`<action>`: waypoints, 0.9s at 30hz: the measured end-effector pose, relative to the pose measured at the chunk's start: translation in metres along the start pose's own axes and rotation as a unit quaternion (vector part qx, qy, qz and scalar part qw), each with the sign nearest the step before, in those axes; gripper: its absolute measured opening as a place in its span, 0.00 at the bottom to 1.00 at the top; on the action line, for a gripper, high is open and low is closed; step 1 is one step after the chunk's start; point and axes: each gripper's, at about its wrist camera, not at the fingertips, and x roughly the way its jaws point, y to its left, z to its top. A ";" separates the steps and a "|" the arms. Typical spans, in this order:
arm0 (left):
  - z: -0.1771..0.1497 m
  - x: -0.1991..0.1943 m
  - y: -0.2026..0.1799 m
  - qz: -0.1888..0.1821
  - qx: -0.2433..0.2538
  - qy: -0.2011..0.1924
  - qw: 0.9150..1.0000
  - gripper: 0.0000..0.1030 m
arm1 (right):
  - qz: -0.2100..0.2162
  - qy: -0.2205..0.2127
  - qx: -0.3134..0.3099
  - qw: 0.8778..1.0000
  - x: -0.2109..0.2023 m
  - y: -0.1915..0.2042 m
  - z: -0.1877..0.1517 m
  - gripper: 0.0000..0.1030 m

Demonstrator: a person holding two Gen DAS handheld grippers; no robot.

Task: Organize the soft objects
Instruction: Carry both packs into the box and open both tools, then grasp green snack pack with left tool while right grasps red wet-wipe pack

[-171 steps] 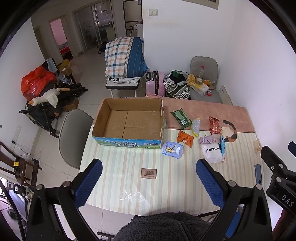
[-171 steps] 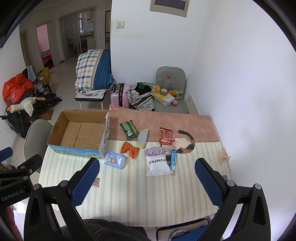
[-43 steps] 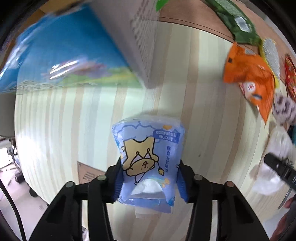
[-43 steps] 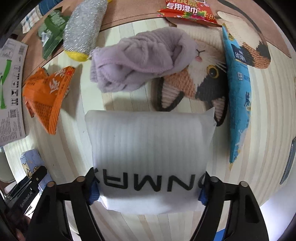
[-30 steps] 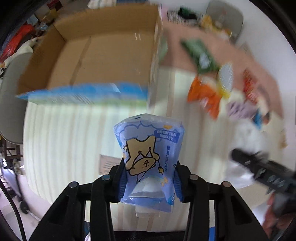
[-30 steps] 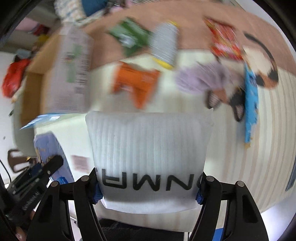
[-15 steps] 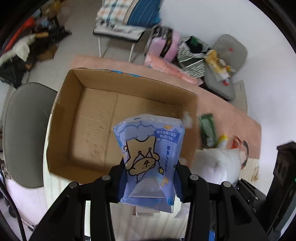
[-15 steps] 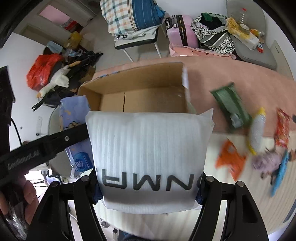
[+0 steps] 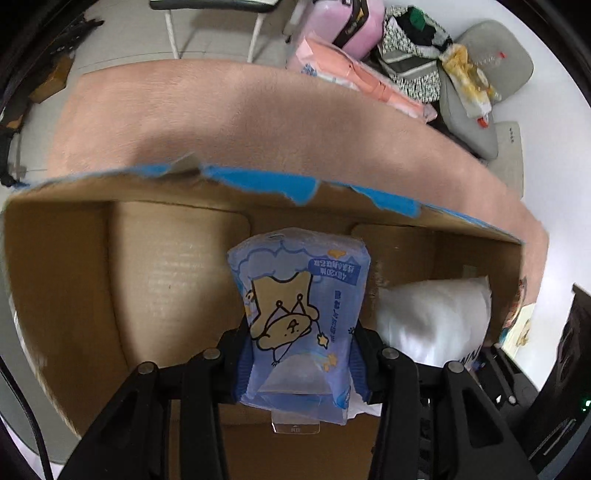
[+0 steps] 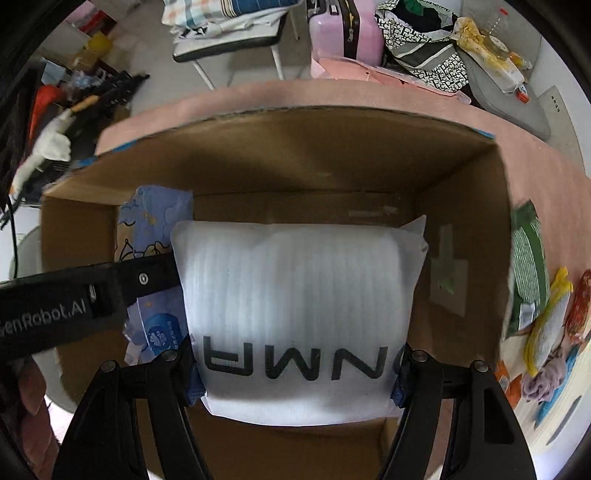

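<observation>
My left gripper (image 9: 301, 365) is shut on a blue tissue pack (image 9: 299, 314) with a cartoon bear, held inside the open cardboard box (image 9: 66, 295). My right gripper (image 10: 293, 373) is shut on a white foam pouch (image 10: 295, 295) with black letters, also held inside the box (image 10: 314, 155). The white pouch shows to the right of the blue pack in the left wrist view (image 9: 432, 317). The blue pack (image 10: 155, 229) and the left gripper's black arm (image 10: 74, 299) show at the left in the right wrist view.
Right of the box lie a green packet (image 10: 526, 273), a silver and yellow packet (image 10: 546, 325), a red packet (image 10: 580, 302), an orange packet (image 10: 508, 380) and a purple cloth (image 10: 543, 384). A pink mat (image 9: 258, 118) lies behind the box. A chair and pink suitcase (image 10: 343, 29) stand beyond.
Both grippers have moved forward and down from above the box into it, carrying the blue pack and the white pouch. The box now fills both views.
</observation>
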 end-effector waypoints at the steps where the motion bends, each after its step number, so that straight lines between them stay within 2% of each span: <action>1: 0.002 0.003 0.000 0.001 0.003 0.002 1.000 0.40 | -0.010 0.002 -0.001 1.000 0.009 -0.003 0.008 0.72; 5: 0.004 0.010 -0.003 0.005 0.013 0.012 1.000 0.42 | -0.022 0.007 -0.002 1.000 0.017 -0.003 0.015 0.73; 7: 0.004 0.008 -0.002 0.013 0.012 0.010 1.000 0.46 | -0.027 0.005 -0.004 1.000 0.016 -0.004 0.018 0.75; 10: 0.000 0.002 0.002 0.026 0.000 0.001 1.000 0.58 | -0.034 -0.001 0.003 0.999 0.009 -0.008 0.017 0.79; 12: -0.005 -0.010 0.002 0.030 -0.001 -0.016 0.999 0.75 | -0.029 -0.010 0.009 0.999 0.002 -0.011 0.016 0.85; 14: -0.012 -0.019 0.002 0.052 0.006 -0.036 0.998 0.83 | -0.028 -0.019 0.007 0.999 -0.009 -0.011 0.010 0.90; 16: -0.022 -0.032 0.001 0.072 0.015 -0.055 0.996 0.87 | -0.030 -0.028 0.003 0.999 -0.020 -0.010 0.003 0.94; 18: -0.034 -0.036 0.003 0.080 0.019 -0.071 0.994 0.95 | -0.034 -0.034 -0.003 0.999 -0.030 -0.010 -0.008 1.00; 23: -0.080 -0.058 0.002 0.116 0.026 -0.137 0.983 0.99 | -0.045 -0.057 -0.014 0.997 -0.050 -0.009 -0.043 1.00; 27: -0.114 -0.065 0.006 0.126 0.022 -0.178 0.976 0.99 | -0.042 -0.080 -0.009 0.996 -0.064 -0.009 -0.078 1.00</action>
